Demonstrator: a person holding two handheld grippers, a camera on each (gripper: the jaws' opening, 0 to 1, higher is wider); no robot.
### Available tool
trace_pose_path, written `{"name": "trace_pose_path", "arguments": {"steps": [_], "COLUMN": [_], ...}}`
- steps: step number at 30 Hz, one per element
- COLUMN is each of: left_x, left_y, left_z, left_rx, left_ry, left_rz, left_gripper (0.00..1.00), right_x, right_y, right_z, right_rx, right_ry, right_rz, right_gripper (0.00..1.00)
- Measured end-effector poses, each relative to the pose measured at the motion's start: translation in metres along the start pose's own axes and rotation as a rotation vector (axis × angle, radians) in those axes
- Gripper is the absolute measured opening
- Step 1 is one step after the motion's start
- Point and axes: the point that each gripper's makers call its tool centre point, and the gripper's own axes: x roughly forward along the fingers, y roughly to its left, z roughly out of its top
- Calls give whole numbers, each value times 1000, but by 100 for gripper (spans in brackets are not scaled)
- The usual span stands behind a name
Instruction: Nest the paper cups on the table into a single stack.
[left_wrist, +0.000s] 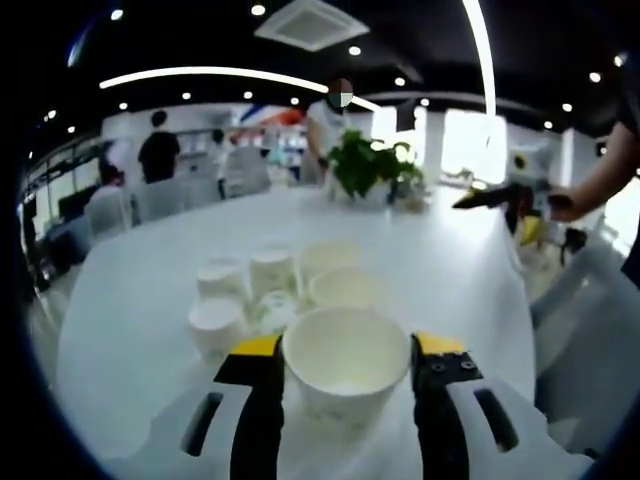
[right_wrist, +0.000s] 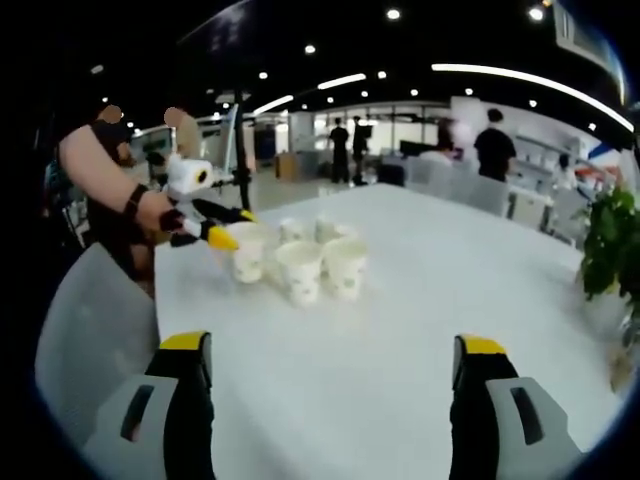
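Left gripper (left_wrist: 346, 362) clamps an upright cup (left_wrist: 346, 368) beside the clustered cups (left_wrist: 262, 295), right gripper (right_wrist: 333, 372) spread empty; a careless swing could topple neighbours.

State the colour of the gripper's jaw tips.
Yellow tips on black jaws of the left gripper, clearest in the left gripper view, either side of a white paper cup.

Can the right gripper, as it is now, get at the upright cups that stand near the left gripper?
Probably yes. The right gripper is open, and bare white table lies between it and the upright paper cups. The left gripper holds a cup at that group's side, so the two could crowd.
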Motion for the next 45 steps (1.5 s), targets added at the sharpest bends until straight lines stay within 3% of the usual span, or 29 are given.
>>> {"name": "trace_pose_path", "arguments": {"steps": [12, 28, 45], "left_x": [-8, -15, -9], "left_y": [-25, -62, -90], "left_z": [6, 1, -1], "left_rx": [3, 6, 3], "left_ry": [-50, -67, -91], "left_rz": [-55, -137, -192], "left_gripper": [48, 48, 48], "right_x": [-2, 1, -2], "right_y": [7, 16, 18], "right_z": [2, 1, 2], "right_rx": [-8, -11, -21], "right_ry": [-3, 1, 9], "right_rz": [3, 14, 21], "right_gripper": [98, 98, 97]}}
